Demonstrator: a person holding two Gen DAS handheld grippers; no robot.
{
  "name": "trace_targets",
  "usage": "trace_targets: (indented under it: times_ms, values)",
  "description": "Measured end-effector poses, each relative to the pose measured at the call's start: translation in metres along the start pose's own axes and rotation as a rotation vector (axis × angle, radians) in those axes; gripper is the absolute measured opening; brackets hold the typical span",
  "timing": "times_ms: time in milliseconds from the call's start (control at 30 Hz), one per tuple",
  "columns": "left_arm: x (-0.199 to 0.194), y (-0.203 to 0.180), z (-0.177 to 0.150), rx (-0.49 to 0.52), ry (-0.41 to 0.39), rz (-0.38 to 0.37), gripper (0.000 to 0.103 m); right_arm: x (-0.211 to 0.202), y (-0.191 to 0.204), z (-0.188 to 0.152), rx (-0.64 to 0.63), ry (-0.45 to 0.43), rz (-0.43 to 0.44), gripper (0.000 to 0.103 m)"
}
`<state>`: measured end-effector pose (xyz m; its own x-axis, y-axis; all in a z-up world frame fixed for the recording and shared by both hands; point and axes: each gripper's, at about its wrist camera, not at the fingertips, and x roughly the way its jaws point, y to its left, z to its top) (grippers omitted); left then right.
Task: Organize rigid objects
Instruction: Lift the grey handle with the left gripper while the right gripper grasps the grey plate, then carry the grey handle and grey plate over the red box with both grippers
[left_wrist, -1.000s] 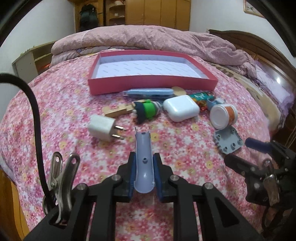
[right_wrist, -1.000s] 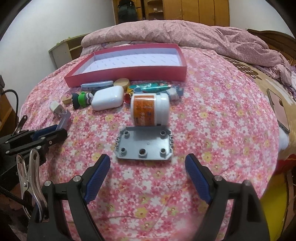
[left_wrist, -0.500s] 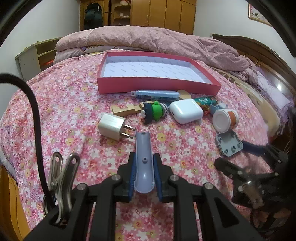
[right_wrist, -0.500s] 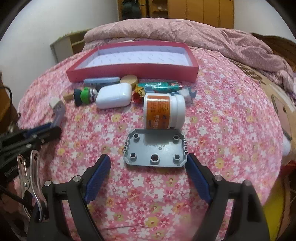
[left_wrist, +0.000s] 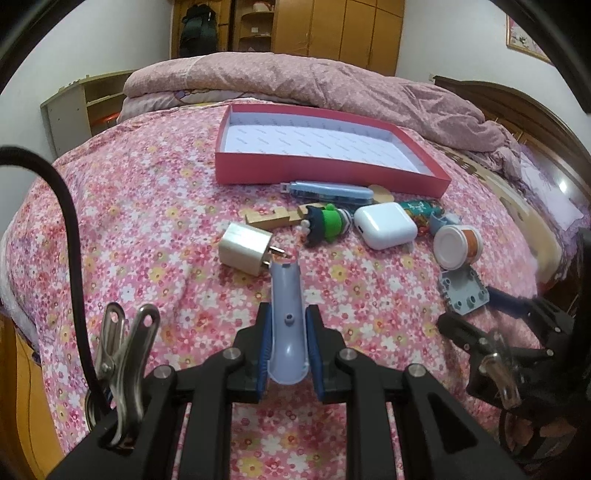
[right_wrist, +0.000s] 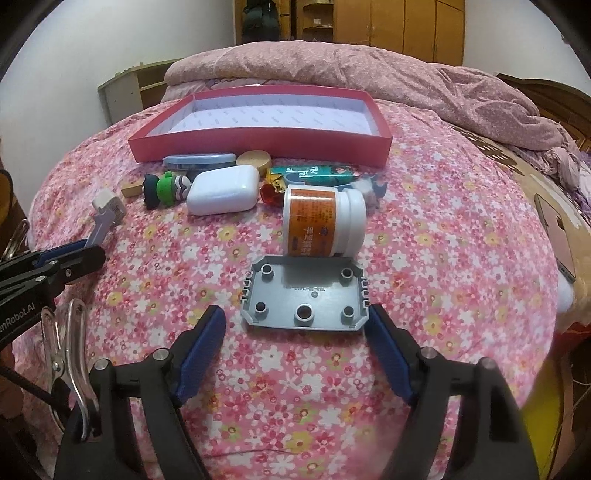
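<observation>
My left gripper is shut on a long grey-blue plastic piece and holds it above the floral bedspread, pointing at a white charger plug. My right gripper is open, its pads either side of the near edge of a grey plastic plate lying flat. A white jar with an orange label lies on its side just behind the plate. An empty red tray sits further back; it also shows in the right wrist view.
Between tray and jar lie a white earbud case, a green-and-black figure, a blue case, a wooden piece, a gold lid and a green tube. A phone lies at the right.
My right gripper has moved forward, so its open pads now flank the grey plate. My left gripper has lifted and advanced slightly with the grey-blue piece still in it.
</observation>
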<state>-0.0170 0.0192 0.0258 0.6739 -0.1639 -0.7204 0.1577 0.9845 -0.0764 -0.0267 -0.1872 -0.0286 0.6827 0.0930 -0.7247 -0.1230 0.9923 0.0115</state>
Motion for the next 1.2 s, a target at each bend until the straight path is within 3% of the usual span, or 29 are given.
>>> trace_targets:
  times_ms: [167,367,600,700,833,1200]
  values:
    - [0.002,0.003,0.0,-0.01,0.011,0.0,0.019,-0.001,-0.004,0.003,0.011,-0.002,-0.001,0.07]
    - [0.003,-0.002,0.0,-0.001,0.012,-0.037,0.019,-0.001,-0.007,0.005,0.021,-0.001,0.012,0.07]
    - [0.001,-0.004,0.001,0.002,-0.002,-0.064,0.019,0.001,-0.005,0.003,0.018,-0.017,0.039,0.079]
    - [-0.003,-0.002,0.002,-0.005,-0.017,-0.067,0.019,0.0,-0.005,0.003,0.024,-0.024,0.032,0.07]
    - [-0.004,0.001,0.002,-0.012,-0.02,-0.062,0.019,-0.001,-0.006,0.003,0.028,-0.025,0.046,0.07]
    - [-0.01,0.004,0.005,-0.013,-0.035,-0.05,0.018,-0.02,0.013,-0.005,-0.04,-0.007,0.181,0.07]
